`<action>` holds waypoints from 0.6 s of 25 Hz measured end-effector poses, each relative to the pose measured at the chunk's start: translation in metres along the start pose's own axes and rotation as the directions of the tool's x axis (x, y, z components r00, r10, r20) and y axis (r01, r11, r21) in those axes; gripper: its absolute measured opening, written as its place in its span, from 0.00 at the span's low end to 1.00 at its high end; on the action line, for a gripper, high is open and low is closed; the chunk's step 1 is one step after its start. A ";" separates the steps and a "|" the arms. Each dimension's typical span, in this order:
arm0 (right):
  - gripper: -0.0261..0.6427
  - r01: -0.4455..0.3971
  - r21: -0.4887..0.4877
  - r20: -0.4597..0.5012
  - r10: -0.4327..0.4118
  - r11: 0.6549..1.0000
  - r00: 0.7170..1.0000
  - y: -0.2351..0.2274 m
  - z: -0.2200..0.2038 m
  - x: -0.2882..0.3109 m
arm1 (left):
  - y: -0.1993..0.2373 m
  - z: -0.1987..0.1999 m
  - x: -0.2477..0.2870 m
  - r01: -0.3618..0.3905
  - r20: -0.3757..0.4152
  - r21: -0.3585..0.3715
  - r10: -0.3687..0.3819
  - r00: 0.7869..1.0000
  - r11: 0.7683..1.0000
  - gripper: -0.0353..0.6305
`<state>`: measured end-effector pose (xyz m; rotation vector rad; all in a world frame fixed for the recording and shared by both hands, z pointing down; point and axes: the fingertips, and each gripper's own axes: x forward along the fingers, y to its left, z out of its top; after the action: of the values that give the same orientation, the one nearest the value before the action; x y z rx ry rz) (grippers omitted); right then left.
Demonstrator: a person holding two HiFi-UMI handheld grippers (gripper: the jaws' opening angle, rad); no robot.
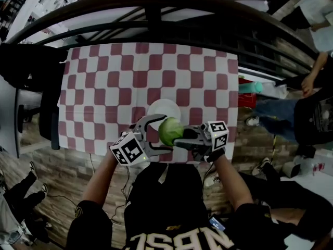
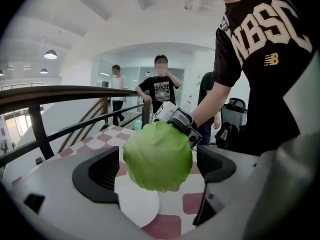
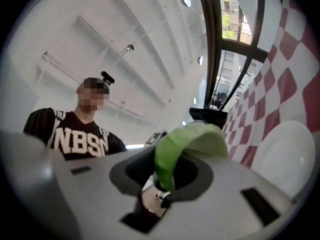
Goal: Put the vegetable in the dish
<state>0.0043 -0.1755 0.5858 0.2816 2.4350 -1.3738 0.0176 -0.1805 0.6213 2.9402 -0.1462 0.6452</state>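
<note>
A round green cabbage [image 1: 169,130] hangs just above the near edge of the checked table. My right gripper [image 1: 179,139] is shut on it from the right; in the right gripper view a green leaf [image 3: 185,144] is pinched between the jaws [image 3: 170,176]. My left gripper [image 1: 156,134] stands open, its two fingers wide on either side of the cabbage [image 2: 157,156] without touching it. The white dish [image 1: 164,108] lies on the cloth just beyond and below the cabbage, and it shows as a white dish [image 2: 137,204] under the left jaws and as a white dish [image 3: 285,156] at the right.
A red-and-white checked cloth [image 1: 104,87] covers the table. A dark curved railing [image 1: 156,4] runs along its far side. A teal cup [image 1: 251,87] and red items sit off the right edge. People stand at the right [image 1: 312,77] and beyond the railing [image 2: 160,89].
</note>
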 end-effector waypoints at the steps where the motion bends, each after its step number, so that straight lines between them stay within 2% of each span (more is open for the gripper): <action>1: 0.19 -0.027 0.007 -0.003 0.027 1.000 1.000 0.003 0.000 0.003 | -0.001 0.002 0.001 0.007 0.002 0.013 -0.007 1.000 1.000 0.79; 4: 0.19 -0.079 0.021 -0.017 0.080 0.997 0.997 0.008 -0.002 0.009 | -0.004 0.004 0.001 0.028 -0.005 0.029 -0.028 1.000 0.999 0.79; 8: 0.19 -0.061 0.088 -0.018 0.063 0.994 0.998 -0.005 -0.002 0.010 | 0.003 -0.007 -0.001 0.012 -0.050 -0.046 -0.014 0.999 0.999 0.78; 11: 0.22 0.058 0.136 -0.098 -0.045 0.989 0.994 -0.028 -0.013 0.005 | 0.008 -0.026 0.003 -0.022 -0.111 -0.084 0.013 0.994 0.996 0.78; 15: 0.34 0.242 0.077 -0.208 -0.221 0.967 0.953 -0.053 -0.026 -0.008 | 0.011 -0.044 0.011 -0.050 -0.177 -0.099 0.032 0.984 0.994 0.77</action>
<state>-0.0103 -0.1805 0.6439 0.1668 2.6333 -1.6444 0.0078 -0.1859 0.6667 2.7726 -0.2161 0.8709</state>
